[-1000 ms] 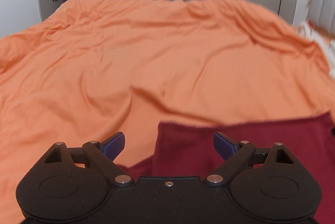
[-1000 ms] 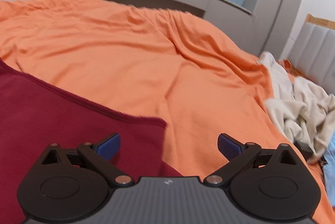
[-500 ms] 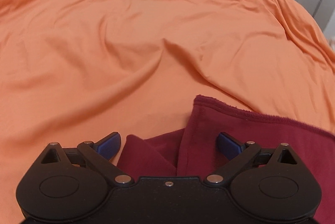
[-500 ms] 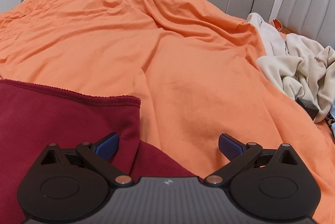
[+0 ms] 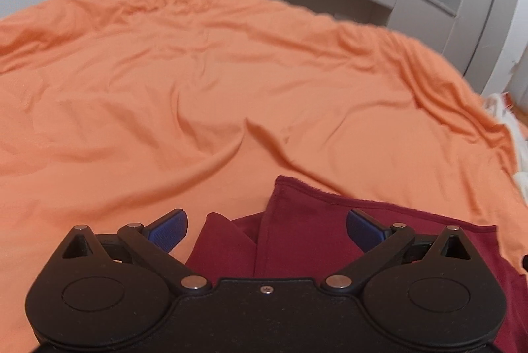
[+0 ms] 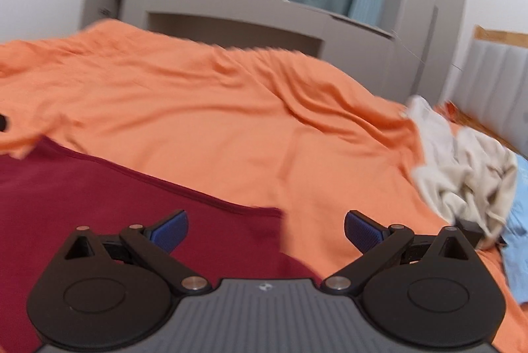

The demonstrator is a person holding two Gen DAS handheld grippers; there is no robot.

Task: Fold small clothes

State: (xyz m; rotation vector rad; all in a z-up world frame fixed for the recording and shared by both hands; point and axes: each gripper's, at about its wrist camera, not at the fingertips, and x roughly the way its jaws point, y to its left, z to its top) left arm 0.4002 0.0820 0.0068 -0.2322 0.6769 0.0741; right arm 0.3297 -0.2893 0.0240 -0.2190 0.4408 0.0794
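Dark red garment (image 5: 307,234) lies on the bed, spread over the orange sheet (image 5: 198,95), at the near edge just in front of both claws. Fabric is a deep maroon knit w/ a stitched hem along its far edge. In the left wrist view the top layer is folded over: its corner sits up near centre frame, w/ a straight vertical edge running down toward the camera, and a smaller flap of the same red pokes out to the left from underneath. In the right wrist view the same garment (image 6: 115,198) reads as a broad flat panel; far hem runs diagonally from upper left down to a corner near centre, and a rounded lobe of lower layer shows below that corner.

Left claw (image 5: 266,227) is spread wide, having just been opening, blue pads (image 5: 168,229) apart over the folded corner w/o pinching it. Right claw (image 6: 266,229) is also spread wide, left pad over the red cloth, right pad over bare sheet, nothing gripped.

Off to the right on the bed: a crumpled cream cloth heap (image 6: 462,175), w/ light blue fabric (image 6: 518,237) beside it. Grey cabinets (image 6: 264,19) stand behind the bed.
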